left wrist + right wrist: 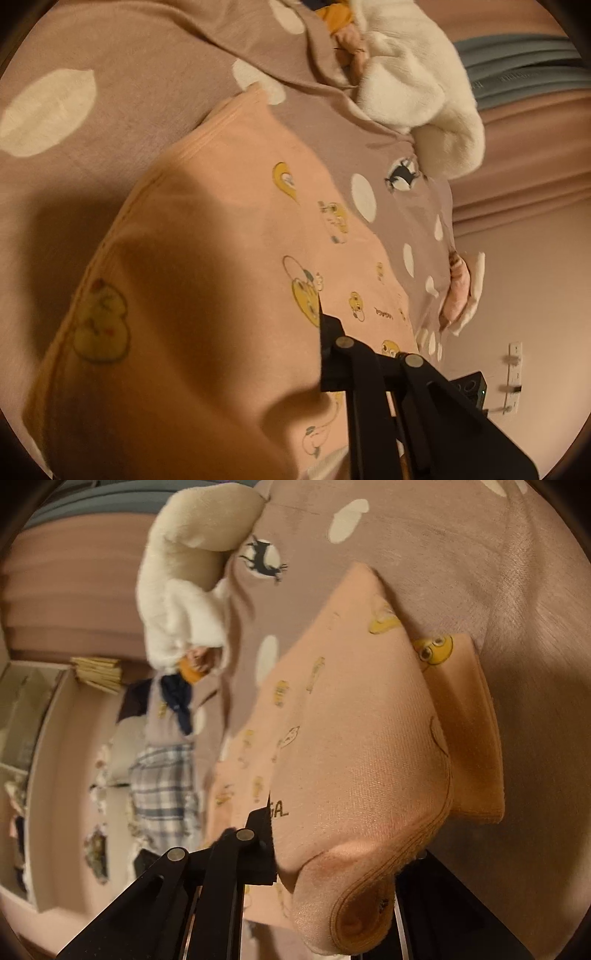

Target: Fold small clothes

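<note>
We see the pink printed garment lifted over the dotted mauve blanket, draped across both tools. Left gripper seems clamped on its fabric, though cloth hides one finger. Right gripper pinches the hem. White fleece lies beyond.

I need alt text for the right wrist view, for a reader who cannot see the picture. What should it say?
A peach garment with yellow cartoon prints drapes over the right gripper, one black finger showing at its edge, above a mauve blanket with white dots. Further off lie a white fleece item and a plaid cloth.
</note>
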The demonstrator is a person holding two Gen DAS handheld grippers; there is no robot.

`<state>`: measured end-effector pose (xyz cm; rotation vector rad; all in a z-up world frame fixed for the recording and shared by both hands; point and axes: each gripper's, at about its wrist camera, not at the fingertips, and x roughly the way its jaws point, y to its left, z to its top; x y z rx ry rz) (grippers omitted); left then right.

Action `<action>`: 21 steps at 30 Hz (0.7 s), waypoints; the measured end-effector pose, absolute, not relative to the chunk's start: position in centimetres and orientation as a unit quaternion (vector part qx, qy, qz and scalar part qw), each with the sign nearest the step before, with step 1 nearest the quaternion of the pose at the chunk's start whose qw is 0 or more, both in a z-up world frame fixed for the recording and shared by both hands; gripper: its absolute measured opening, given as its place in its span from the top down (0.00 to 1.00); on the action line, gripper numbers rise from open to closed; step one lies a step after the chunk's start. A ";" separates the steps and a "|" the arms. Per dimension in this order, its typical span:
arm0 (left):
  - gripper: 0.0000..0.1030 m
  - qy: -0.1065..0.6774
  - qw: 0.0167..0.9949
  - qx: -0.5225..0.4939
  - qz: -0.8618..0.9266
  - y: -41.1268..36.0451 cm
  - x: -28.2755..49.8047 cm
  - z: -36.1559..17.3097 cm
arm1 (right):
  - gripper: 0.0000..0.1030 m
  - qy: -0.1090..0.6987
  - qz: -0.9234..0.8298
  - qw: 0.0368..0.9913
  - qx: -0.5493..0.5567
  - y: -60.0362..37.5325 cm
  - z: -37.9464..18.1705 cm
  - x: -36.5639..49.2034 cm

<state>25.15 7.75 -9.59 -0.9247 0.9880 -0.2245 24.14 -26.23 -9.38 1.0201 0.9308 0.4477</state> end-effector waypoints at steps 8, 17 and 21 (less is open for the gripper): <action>0.88 0.463 0.769 -0.425 -0.120 8.5 15.7 -9.1 | 0.85 0.442 0.234 0.740 0.450 -25.4 -8.2 15.7; 0.86 0.488 0.743 -0.447 -0.100 8.7 10.2 -11.9 | 0.85 0.474 0.194 0.745 0.428 -25.3 -9.5 10.6; 0.83 0.485 0.762 -0.419 -0.094 9.6 8.0 -11.1 | 0.85 0.474 0.177 0.750 0.426 -26.4 -9.6 8.8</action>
